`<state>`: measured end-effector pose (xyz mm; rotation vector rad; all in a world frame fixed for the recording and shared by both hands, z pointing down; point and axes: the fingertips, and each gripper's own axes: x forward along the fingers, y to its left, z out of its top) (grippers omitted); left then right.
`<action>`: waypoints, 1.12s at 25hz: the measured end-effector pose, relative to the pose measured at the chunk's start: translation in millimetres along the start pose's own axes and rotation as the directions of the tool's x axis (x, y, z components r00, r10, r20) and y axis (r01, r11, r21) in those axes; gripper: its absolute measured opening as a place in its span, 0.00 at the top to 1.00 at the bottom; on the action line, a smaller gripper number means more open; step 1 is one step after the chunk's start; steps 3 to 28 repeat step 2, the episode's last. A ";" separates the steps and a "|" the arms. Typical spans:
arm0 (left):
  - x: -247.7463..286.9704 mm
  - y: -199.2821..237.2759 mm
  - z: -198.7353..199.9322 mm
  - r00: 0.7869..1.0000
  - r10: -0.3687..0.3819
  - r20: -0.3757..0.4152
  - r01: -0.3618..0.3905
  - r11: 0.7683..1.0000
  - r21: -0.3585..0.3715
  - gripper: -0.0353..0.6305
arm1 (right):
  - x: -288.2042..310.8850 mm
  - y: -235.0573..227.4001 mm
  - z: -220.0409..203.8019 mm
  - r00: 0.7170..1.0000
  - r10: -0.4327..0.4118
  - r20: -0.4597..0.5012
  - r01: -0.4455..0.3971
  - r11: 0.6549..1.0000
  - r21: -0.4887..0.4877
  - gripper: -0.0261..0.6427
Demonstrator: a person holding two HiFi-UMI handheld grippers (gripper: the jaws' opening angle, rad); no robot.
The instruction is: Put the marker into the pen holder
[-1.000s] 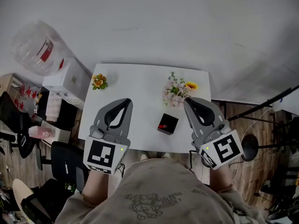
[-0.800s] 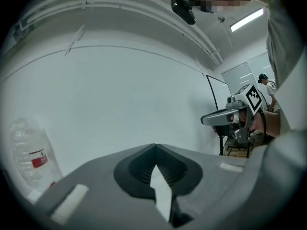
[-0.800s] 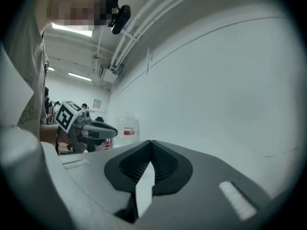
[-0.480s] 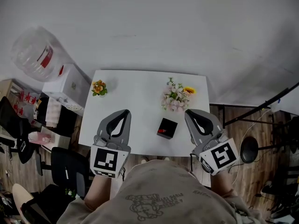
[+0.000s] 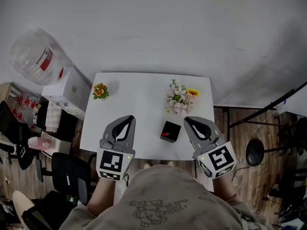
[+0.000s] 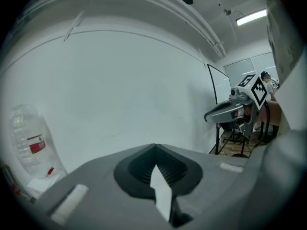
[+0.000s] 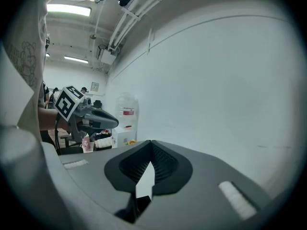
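Note:
A black square pen holder stands on the white table near its front edge. A small red thing shows at the holder's near side, and I cannot tell whether it is the marker. My left gripper hovers over the table's front left, shut and empty. At the front right, just right of the holder, my right gripper is shut and empty too. Both gripper views face the white wall. The left gripper has its tips together, as does the right gripper.
A bouquet of pink and yellow flowers stands behind the holder. A small orange flower pot sits at the table's back left. Left of the table are a white box, a water bottle and an office chair. A stand is at the right.
The head view has shifted a little, so the table sits lower in the picture. My right gripper has come slightly left, toward the holder. Both grippers stay shut and empty.

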<state>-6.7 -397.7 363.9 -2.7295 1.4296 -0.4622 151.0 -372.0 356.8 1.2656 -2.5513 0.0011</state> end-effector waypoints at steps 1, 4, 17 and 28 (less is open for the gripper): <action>-0.4 -0.6 0.2 1.000 -0.004 0.002 0.004 1.000 0.000 0.95 | -0.1 0.3 -0.8 1.000 -0.002 -0.001 0.002 1.000 0.000 0.92; -0.8 -1.3 0.4 1.000 -0.008 0.003 0.008 1.000 0.001 0.95 | -0.2 0.5 -1.6 1.000 -0.003 -0.002 0.003 1.000 0.001 0.92; -0.8 -1.3 0.4 1.000 -0.008 0.003 0.008 1.000 0.001 0.95 | -0.2 0.5 -1.6 1.000 -0.003 -0.002 0.003 1.000 0.001 0.92; -0.8 -1.3 0.4 1.000 -0.008 0.003 0.008 1.000 0.001 0.95 | -0.2 0.5 -1.6 1.000 -0.003 -0.002 0.003 1.000 0.001 0.92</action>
